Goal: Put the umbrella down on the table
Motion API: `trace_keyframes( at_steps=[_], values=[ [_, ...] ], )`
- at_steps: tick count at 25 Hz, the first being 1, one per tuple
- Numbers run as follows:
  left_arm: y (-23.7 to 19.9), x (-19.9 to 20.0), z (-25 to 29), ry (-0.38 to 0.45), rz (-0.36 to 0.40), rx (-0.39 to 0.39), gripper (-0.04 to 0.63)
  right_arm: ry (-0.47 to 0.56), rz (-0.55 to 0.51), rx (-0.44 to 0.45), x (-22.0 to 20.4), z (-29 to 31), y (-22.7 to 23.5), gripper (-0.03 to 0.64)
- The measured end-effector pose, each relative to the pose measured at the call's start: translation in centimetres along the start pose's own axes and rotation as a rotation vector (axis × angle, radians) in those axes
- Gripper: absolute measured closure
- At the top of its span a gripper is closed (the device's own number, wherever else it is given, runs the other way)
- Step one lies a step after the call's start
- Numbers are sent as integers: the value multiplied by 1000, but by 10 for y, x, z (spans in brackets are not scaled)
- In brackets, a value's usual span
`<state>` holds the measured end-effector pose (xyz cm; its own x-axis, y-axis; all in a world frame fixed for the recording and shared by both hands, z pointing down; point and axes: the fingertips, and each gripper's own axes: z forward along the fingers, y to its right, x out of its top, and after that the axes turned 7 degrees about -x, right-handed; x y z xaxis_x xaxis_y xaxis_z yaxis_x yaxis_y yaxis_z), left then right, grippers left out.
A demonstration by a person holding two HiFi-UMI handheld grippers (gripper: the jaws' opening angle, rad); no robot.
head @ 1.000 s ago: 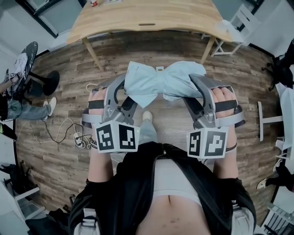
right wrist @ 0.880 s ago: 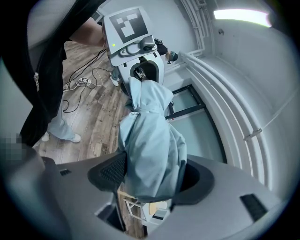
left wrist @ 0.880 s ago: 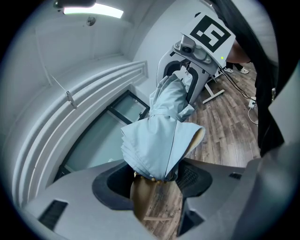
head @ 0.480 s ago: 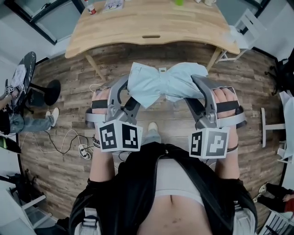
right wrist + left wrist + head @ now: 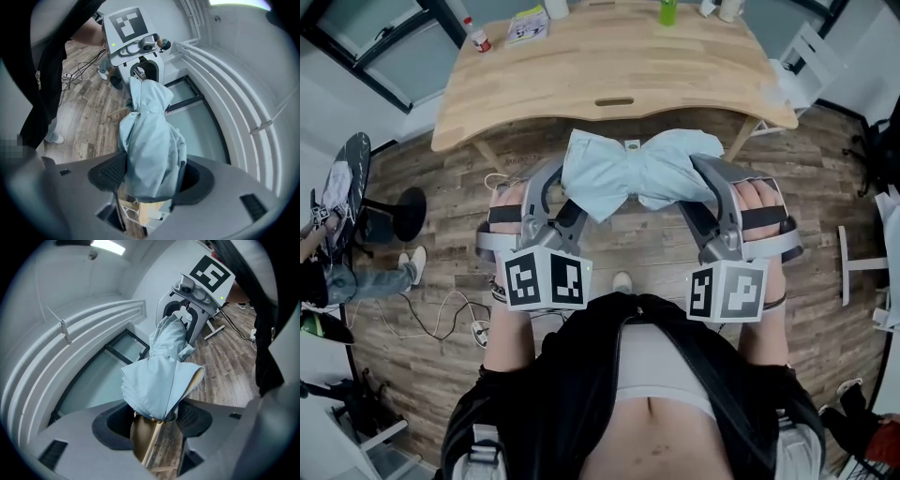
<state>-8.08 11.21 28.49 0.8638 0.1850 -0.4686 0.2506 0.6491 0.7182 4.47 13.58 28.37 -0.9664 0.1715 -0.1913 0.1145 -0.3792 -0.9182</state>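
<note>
We hold the umbrella (image 5: pixel 633 173) level in the air above the wood floor (image 5: pixel 431 197), short of the counter (image 5: pixel 581 66). It's a pale blue folded bundle, its cloth bunched and cinched at the middle. Our left tool (image 5: pixel 565 195) clamps one end, our right tool (image 5: pixel 698 187) the other.

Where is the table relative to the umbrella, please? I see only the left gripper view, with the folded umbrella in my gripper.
Observer: In the head view the wooden table lies ahead of you; the umbrella appears to hang over the floor, short of its near edge.
Operator: What is on the tabletop?
Observer: A green bottle and other small things, all along the far edge.
Operator: Does the right gripper hold the umbrella?
Observer: Yes, the right gripper view shows the right gripper shut on its other end.
</note>
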Motion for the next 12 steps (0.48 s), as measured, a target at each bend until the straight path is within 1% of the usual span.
trace_keyframes(
  at_steps=[7, 12],
  values=[
    [-12, -14, 21, 2, -5, -20, 341, -14, 11, 19, -1, 26, 0, 305],
    [-18, -18, 24, -12, -15, -14, 341, -1, 5, 28, 2, 35, 4, 305]
  ],
)
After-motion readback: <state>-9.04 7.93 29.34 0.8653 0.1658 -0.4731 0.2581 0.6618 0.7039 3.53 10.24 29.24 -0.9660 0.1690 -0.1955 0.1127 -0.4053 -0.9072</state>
